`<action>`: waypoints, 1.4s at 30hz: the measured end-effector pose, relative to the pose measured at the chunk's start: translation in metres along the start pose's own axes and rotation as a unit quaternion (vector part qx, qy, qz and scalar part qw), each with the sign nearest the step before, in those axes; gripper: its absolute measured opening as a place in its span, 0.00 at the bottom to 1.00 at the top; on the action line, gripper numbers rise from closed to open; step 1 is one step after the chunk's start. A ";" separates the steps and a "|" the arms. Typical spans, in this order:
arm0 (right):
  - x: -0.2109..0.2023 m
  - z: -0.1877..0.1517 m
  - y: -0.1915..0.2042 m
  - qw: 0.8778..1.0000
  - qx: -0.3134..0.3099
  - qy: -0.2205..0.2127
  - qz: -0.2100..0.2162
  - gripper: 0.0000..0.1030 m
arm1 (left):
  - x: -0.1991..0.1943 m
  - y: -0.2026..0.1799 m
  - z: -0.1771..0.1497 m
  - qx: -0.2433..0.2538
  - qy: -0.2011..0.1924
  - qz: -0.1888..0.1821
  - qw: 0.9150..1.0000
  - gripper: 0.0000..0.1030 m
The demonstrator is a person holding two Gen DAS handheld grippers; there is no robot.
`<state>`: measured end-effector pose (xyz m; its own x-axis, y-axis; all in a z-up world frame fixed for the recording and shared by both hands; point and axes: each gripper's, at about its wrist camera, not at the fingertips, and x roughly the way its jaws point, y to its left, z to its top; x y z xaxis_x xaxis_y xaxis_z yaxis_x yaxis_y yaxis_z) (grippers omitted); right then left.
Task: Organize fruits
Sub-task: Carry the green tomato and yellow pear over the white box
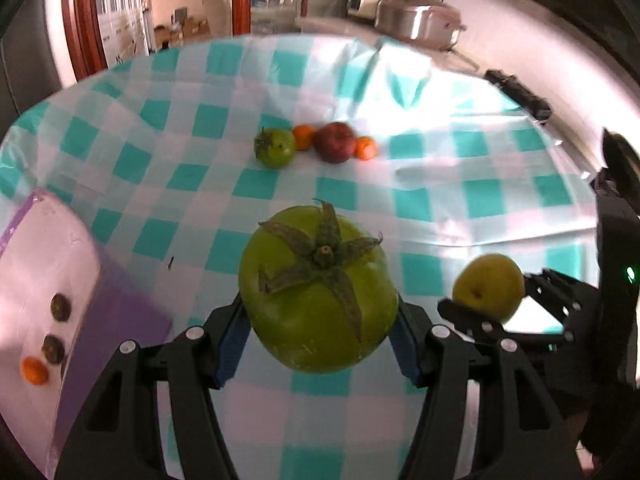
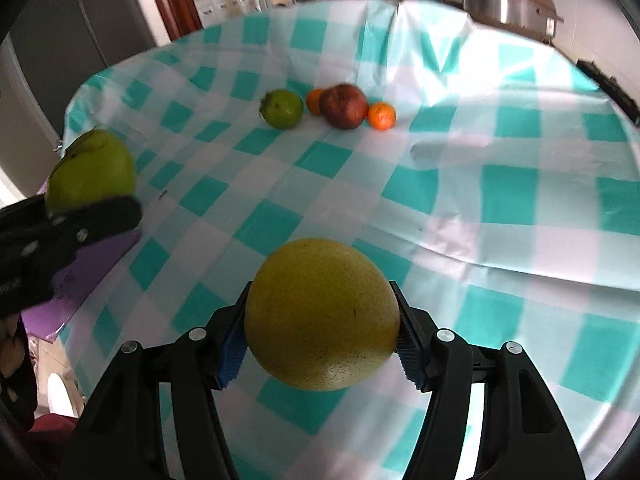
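Checkered in teal and white, the tablecloth covers the whole table under your two grippers, with a kitchen counter and a metal pot behind it. Far to the left of your left gripper lies a purple board with a white sheet, and on it you already have two dark small fruits and one small orange; I judge this as the sorted part. Your left gripper is clamped on a big green persimmon, held above the cloth, calyx up. To its right, your right gripper is clamped on a yellow pear, also lifted. Well ahead of both grippers four fruits wait close together: a smaller green persimmon, an orange mandarin, a dark red apple and another mandarin. So both held fruits must be placed, and then this group remains.
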<state>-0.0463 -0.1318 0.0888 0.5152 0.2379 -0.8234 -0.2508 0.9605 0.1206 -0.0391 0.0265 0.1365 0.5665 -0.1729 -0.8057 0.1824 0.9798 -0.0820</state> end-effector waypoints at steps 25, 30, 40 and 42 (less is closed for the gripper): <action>-0.048 0.005 0.073 0.997 -0.059 -0.047 0.034 0.60 | -0.103 0.064 -0.051 -0.043 -0.081 0.055 0.994 0.60; -0.027 0.025 0.135 0.994 -0.079 -0.044 0.056 0.60 | -0.110 0.122 -0.060 -0.059 -0.079 0.069 0.993 0.60; 0.023 0.068 0.299 0.982 -0.155 -0.027 0.107 0.60 | -0.124 0.278 -0.067 -0.119 -0.067 0.107 0.985 0.60; 0.031 0.072 0.318 0.980 -0.163 -0.022 0.110 0.60 | -0.119 0.307 -0.071 -0.123 -0.052 0.107 0.985 0.60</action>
<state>-0.0511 0.1917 0.1413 0.4518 0.4466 -0.7723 -0.6047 0.7898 0.1030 -0.1076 0.3554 0.1650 0.6529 0.0425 -0.7563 -0.1429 0.9874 -0.0679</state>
